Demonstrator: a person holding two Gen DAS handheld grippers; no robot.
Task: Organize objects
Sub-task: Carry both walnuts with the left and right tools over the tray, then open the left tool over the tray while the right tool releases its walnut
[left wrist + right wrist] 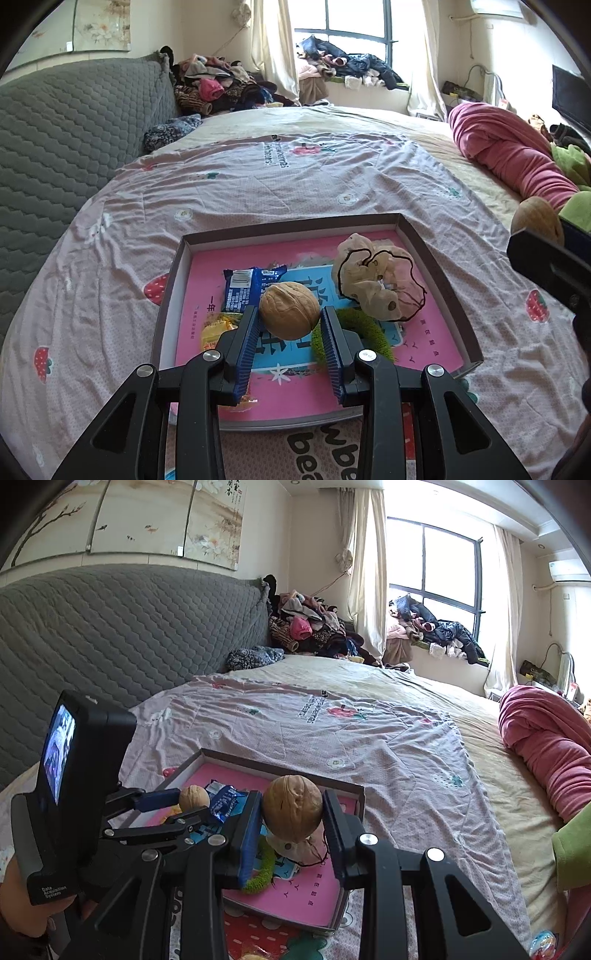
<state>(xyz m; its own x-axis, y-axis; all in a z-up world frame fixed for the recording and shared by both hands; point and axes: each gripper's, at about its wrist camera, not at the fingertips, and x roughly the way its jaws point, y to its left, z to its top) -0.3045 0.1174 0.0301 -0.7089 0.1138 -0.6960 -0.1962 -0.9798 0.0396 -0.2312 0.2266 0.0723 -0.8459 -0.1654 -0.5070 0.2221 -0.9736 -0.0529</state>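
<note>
Two walnuts: one in each gripper, both held above the tray (413, 236) on the bed (258, 192).
Left gripper (290, 325): clamped on the left walnut (289, 310), pads at its widest sides.
Right gripper (291, 812): clamped on the right walnut (291, 808) the same way.
Handling: light, rigid, round; the hard ridged shell could roll or squirt out, so a grip across the middle looks safest.
Tray: shallow cardboard, glossy pink printed floor.
Contents: crinkly blue wrapper (251, 288), yellow packet (216, 330), soft beige scrunchie (376, 280), fuzzy green ring (365, 332).
</note>
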